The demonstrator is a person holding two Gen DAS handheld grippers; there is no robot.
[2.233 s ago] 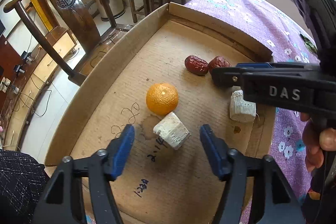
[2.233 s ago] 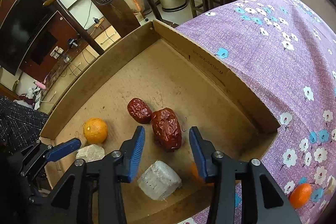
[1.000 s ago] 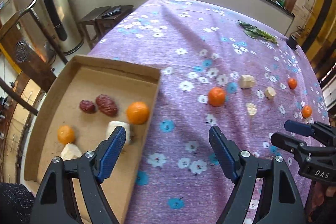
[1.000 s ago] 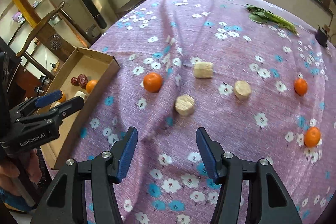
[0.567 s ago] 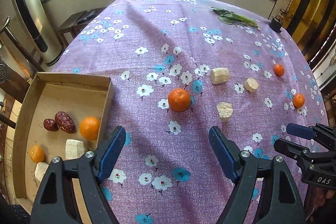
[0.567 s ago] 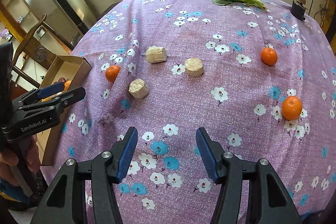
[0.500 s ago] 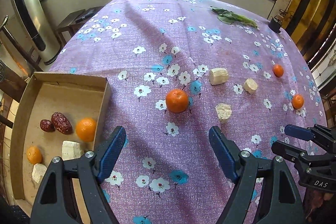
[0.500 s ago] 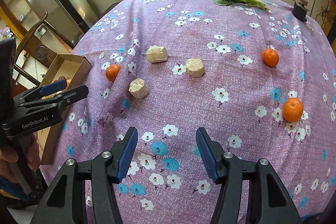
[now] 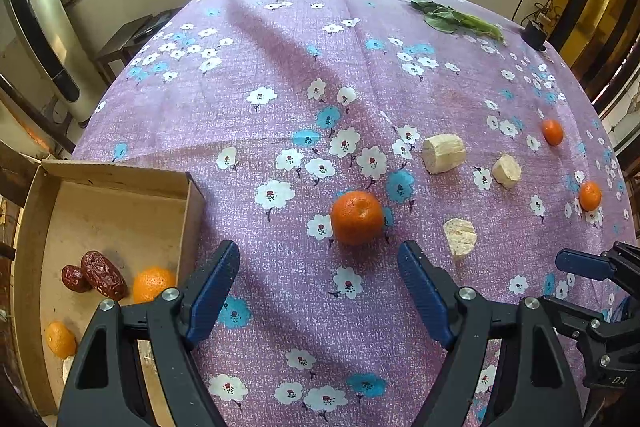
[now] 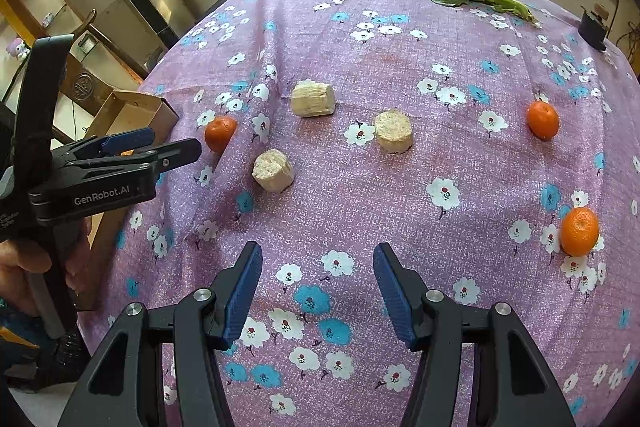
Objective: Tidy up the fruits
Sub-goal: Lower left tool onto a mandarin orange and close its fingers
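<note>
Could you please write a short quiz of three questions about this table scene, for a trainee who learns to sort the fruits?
1. How many round orange tangerines lie on the purple flowered tablecloth, outside the brown cardboard box?
2. True or false: the left tongs are shut on a tangerine.
3. Which lies nearest ahead of the left tongs: A) the green leafy vegetable, B) the nearest tangerine, C) the two dark red wrinkled dates?

Key:
1. Three: the nearest tangerine, the far right tangerine and the near right tangerine.
2. False: they are open and empty.
3. B.
</note>
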